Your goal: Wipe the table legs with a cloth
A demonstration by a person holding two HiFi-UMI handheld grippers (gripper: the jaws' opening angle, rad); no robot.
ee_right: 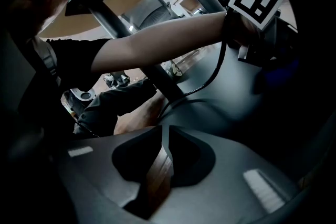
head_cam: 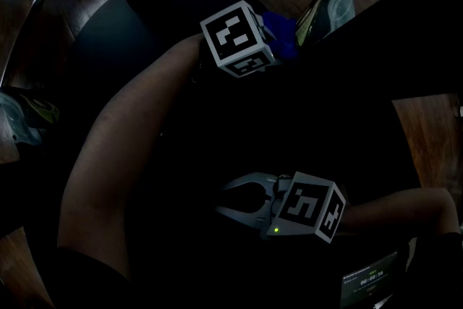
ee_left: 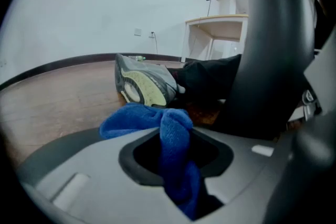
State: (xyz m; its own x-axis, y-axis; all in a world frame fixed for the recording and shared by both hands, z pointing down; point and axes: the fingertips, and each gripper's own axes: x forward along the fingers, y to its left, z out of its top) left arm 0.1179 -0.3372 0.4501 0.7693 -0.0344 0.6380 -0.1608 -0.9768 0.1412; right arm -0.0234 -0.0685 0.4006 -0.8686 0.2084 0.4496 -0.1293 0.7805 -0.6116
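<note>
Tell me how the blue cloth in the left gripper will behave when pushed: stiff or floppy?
Likely floppy: the blue cloth bunches and folds over the left gripper where the jaws pinch it. Probably light: one pinch carries it all. Its fuzzy pile should grip, not slip.

- Head view: steeply down on the left marker cube [head_cam: 235, 36] and a shoe [head_cam: 329, 7].
- Left gripper view: low by the floor [ee_left: 58, 107], facing that shoe [ee_left: 144, 84].
- Right gripper view: facing the same cube [ee_right: 255, 0].

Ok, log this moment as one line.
left gripper: jaws shut on blue cloth | right gripper: jaws together, empty | shoe: on wood floor beyond cloth
</note>
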